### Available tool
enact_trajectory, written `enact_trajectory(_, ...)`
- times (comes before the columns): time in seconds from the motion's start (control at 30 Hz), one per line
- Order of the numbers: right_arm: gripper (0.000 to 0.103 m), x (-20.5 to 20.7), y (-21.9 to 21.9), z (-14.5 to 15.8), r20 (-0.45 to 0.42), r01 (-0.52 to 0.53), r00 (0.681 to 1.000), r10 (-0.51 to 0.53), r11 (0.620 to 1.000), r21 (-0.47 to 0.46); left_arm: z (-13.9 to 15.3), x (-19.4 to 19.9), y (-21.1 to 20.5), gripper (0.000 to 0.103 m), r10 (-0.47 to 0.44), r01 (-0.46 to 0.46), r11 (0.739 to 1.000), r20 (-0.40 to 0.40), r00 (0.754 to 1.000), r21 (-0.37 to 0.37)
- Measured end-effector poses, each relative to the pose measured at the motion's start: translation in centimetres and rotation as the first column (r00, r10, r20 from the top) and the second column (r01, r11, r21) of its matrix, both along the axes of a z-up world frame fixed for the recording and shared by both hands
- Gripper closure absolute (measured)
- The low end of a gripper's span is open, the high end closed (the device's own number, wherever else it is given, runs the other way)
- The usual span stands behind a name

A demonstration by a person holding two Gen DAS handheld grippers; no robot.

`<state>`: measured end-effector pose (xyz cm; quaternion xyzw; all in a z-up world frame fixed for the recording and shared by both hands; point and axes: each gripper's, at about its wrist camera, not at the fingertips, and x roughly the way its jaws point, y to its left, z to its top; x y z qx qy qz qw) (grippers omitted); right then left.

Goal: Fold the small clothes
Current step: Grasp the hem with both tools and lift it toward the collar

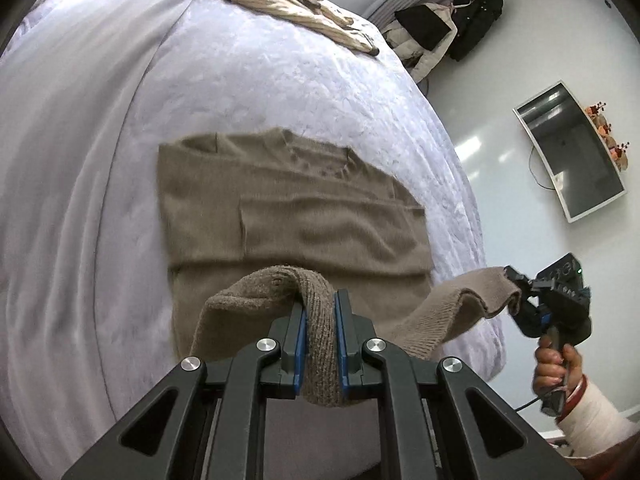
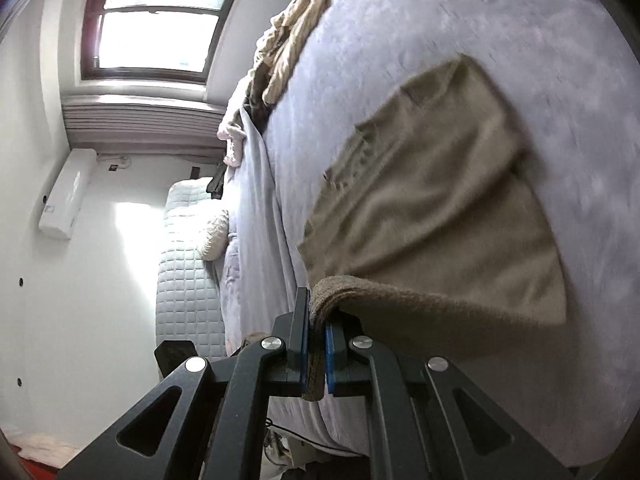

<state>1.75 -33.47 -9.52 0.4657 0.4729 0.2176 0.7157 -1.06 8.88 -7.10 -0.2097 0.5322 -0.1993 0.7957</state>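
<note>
A tan knit sweater (image 1: 280, 208) lies on the pale lilac bed (image 1: 280, 80), sleeves folded in, neckline away from me. My left gripper (image 1: 320, 312) is shut on the sweater's ribbed bottom hem and holds it lifted above the bed. My right gripper (image 1: 520, 292) shows at the right of the left wrist view, shut on the other hem corner beyond the bed's edge. In the right wrist view the sweater (image 2: 432, 208) stretches away from my right gripper (image 2: 316, 332), which pinches the hem.
A pile of beige and dark clothes (image 1: 296, 4) lies at the bed's far end. Coats (image 1: 448, 28) hang by the wall, a mirror (image 1: 572, 152) lies on the floor. A window (image 2: 156, 16) and a quilted headboard (image 2: 188, 264) show in the right wrist view.
</note>
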Motion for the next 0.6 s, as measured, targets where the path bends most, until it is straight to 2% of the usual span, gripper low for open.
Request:
enact_trajectory(0.2, 0.096, 6.2, -1.6, 0.2, 0.018, -0.044, 0.999, 0.044, 0.999, 0.01, 0.1, 4.6, -0.7, 0.089, 0.097, -0.098, 0.995, 0.028, 0.995, 0.036)
enact_trajectory(0.33, 0.096, 11.0, -2.5, -1.2, -0.017, -0.041, 0.999, 0.041, 0.999, 0.012, -2.0, 8.8, -1.3, 0.089, 0.125, -0.126, 0.989, 0.024, 0.992, 0.083)
enact_trajectory(0.6, 0.096, 18.5, -3.3, -8.2, -0.158, 0.008, 0.987, -0.012, 1.0, -0.023, -8.4, 15.3, -1.4, 0.089, 0.19, -0.18, 0.973, -0.057, 0.98, 0.147)
